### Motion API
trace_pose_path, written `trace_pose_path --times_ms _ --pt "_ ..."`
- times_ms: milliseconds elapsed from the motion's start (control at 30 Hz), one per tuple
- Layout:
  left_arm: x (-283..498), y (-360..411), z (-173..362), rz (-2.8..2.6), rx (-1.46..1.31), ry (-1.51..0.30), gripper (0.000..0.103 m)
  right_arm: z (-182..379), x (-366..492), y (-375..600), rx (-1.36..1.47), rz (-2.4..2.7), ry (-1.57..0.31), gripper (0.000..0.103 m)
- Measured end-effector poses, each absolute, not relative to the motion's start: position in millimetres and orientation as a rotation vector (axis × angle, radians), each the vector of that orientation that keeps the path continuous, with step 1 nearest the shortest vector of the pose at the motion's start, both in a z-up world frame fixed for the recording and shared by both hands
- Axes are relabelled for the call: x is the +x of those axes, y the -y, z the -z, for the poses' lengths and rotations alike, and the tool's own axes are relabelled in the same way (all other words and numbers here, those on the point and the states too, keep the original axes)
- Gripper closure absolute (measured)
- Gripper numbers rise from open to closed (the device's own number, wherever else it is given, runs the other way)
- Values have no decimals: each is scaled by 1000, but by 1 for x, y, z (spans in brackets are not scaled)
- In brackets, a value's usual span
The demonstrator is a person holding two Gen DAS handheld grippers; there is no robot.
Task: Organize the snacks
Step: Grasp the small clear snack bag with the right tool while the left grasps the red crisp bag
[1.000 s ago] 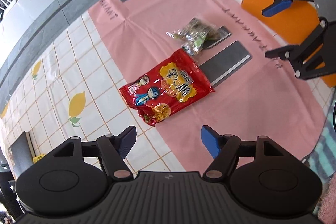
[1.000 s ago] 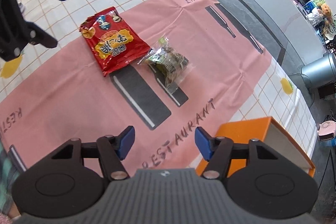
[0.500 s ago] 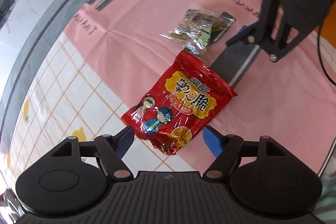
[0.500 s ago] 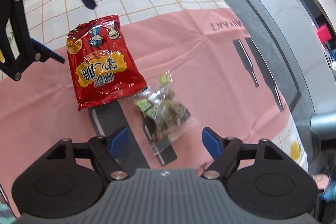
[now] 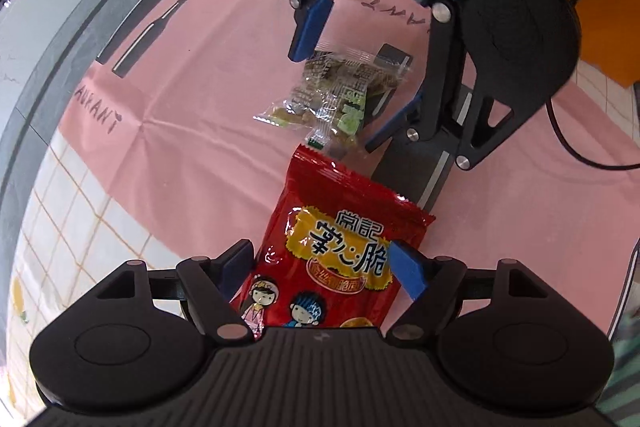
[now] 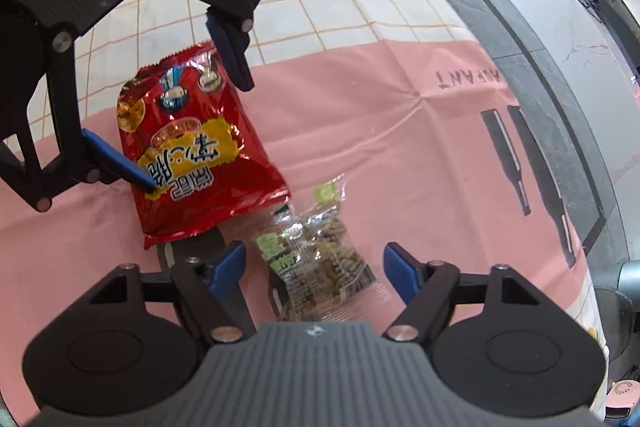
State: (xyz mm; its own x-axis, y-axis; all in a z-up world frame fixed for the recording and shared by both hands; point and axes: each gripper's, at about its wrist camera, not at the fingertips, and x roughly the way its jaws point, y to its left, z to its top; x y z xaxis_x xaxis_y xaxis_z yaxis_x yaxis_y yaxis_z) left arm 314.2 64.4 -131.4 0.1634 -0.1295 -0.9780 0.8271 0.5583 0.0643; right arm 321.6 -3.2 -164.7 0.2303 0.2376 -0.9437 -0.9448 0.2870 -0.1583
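Observation:
A red snack bag (image 5: 340, 239) lies flat on the pink mat (image 5: 192, 99). My left gripper (image 5: 324, 267) is open with its blue pads on either side of the bag's near half. A clear packet of brown and green snacks (image 5: 340, 95) lies just beyond the bag. My right gripper (image 6: 314, 263) is open and straddles that packet (image 6: 316, 259). In the right wrist view the red bag (image 6: 196, 155) sits between the left gripper's fingers (image 6: 232, 55). In the left wrist view the right gripper (image 5: 344, 67) hangs over the packet.
An orange box (image 5: 608, 27) stands at the far right behind the right gripper. The mat lies on a checked lemon-print tablecloth (image 6: 344, 7). A grey counter edge (image 6: 540, 39) borders the table. A black cable (image 5: 580, 155) trails from the right gripper.
Both grippers have come down and in. The left one now straddles the red bag and the right one straddles the clear packet. Both stayed open. The snacks have not moved.

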Motion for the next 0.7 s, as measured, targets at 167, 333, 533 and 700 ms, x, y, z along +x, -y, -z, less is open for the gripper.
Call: trace_pose_path --times_ms 167,333,533,700 --pt "320 -70 133 722 590 -1296 12 165 324 9 -847 -945 -1043 47" --pt "313 -81 133 698 480 -1349 12 163 322 19 -702 -908 -1128 47" --pt "290 -84 133 719 527 -1357 10 158 297 25 -626 -898 -1163 47" --pt "284 -77 138 711 579 -1332 9 152 287 23 -618 -893 -1145 45"
